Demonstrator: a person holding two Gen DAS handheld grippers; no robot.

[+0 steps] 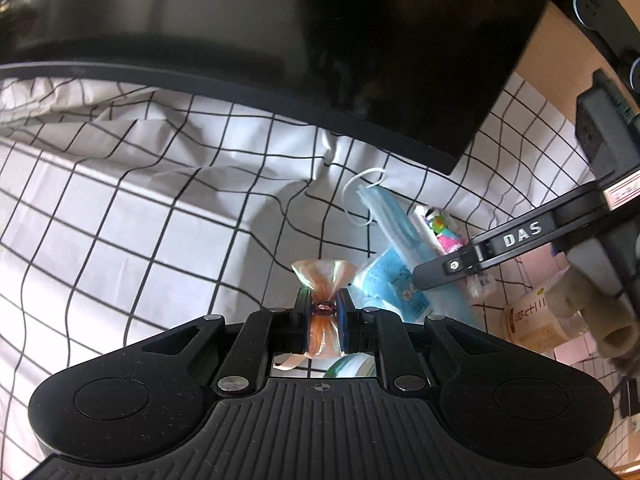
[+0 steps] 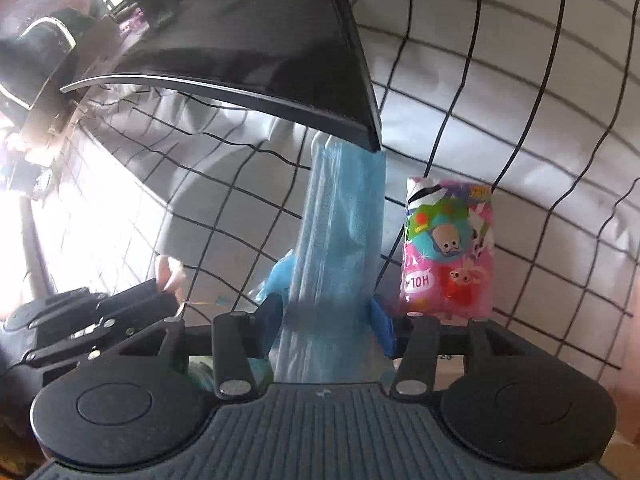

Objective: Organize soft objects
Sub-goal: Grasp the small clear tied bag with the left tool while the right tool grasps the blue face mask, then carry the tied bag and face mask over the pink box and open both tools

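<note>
Left tongs (image 1: 323,312) pinch a shiny crinkled orange bow (image 1: 322,280); right tongs (image 2: 326,320) clamp a pleated blue mask (image 2: 340,232).

Glossy black monitor (image 1: 280,40); matt grid cloth (image 1: 120,220); shimmery ribbon bow (image 1: 323,276); pleated nonwoven mask (image 2: 340,232).

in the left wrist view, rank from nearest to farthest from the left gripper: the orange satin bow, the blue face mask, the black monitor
1. Orange satin bow: pinched between the left gripper fingers.
2. Blue face mask: just beyond, to the right, lying on the white grid-patterned cloth.
3. Black monitor: farthest, across the top of the view.
</note>
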